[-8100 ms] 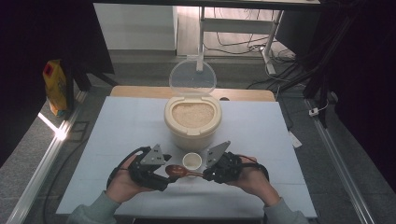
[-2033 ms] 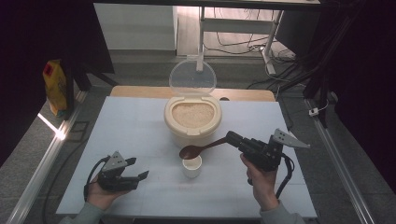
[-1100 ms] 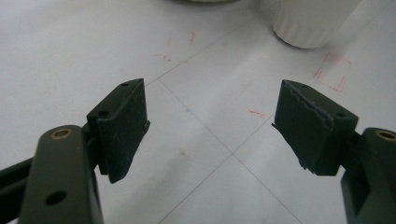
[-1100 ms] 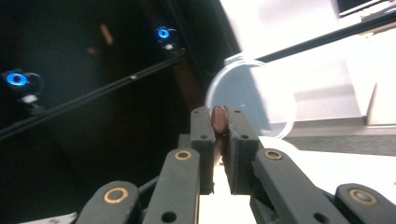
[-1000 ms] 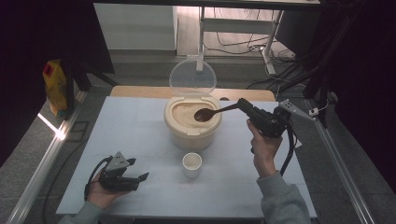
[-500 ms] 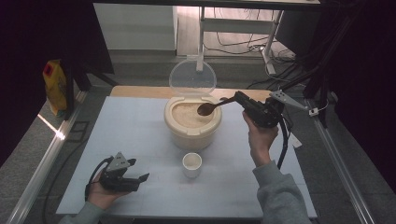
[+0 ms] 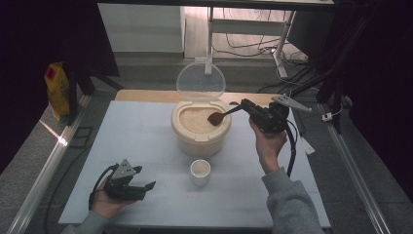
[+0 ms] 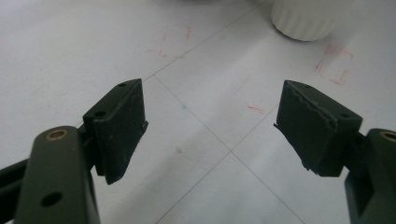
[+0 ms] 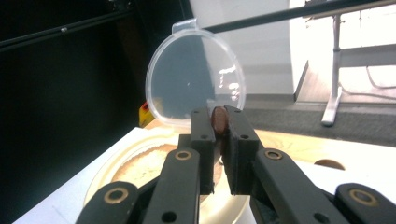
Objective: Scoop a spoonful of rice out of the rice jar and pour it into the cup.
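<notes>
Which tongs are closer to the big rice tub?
Right. The right tongs sit at the rice tub's right edge, holding a brown spoon over the rice. The left tongs rest open near the table's front left, far from it.

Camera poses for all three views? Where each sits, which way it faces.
High view: above the person's side, facing forward and down on the table; both forearms, left claw, right claw.
Left gripper view: rides the left claw, facing down at the table; jaws open.
Right gripper view: rides the right claw, facing the rice container; shut on the spoon.
Shared: high and left views show the white cup.
</notes>
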Demonstrator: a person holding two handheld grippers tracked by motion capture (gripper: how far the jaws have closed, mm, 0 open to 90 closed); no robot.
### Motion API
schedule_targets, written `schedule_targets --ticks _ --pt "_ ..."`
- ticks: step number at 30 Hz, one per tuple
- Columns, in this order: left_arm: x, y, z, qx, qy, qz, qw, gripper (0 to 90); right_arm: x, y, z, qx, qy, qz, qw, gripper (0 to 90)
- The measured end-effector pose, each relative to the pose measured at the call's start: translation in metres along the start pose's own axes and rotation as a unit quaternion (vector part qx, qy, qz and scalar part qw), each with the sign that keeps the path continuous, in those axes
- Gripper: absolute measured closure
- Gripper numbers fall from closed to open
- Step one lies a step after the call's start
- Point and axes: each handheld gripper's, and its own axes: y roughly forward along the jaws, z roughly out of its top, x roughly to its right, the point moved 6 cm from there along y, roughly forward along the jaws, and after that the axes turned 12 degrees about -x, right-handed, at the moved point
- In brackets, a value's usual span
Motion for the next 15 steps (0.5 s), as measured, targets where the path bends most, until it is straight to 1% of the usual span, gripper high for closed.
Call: schedule_targets --ticks 3,7,12,15 --pt "0.000 0.000 0.000 -0.001 0.001 0.000 1.0000 23.5 0.000 0.006 -0.004 -0.009 0.020 0.012 0.9997 83.2" --pt "-0.001 0.000 0.000 0.001 0.000 0.001 1.0000 23.5 -0.001 0.014 -0.011 -0.019 0.048 0.030 0.9982 83.2" --pt "-0.001 0.000 0.000 0.001 0.000 0.001 1.0000 23.5 0.003 0.019 -0.018 -0.021 0.089 0.044 0.9949 83.2" --pt "-0.001 0.000 0.000 0.000 0.000 0.001 1.0000 23.5 0.007 0.019 -0.021 -0.022 0.109 0.047 0.9927 83.2"
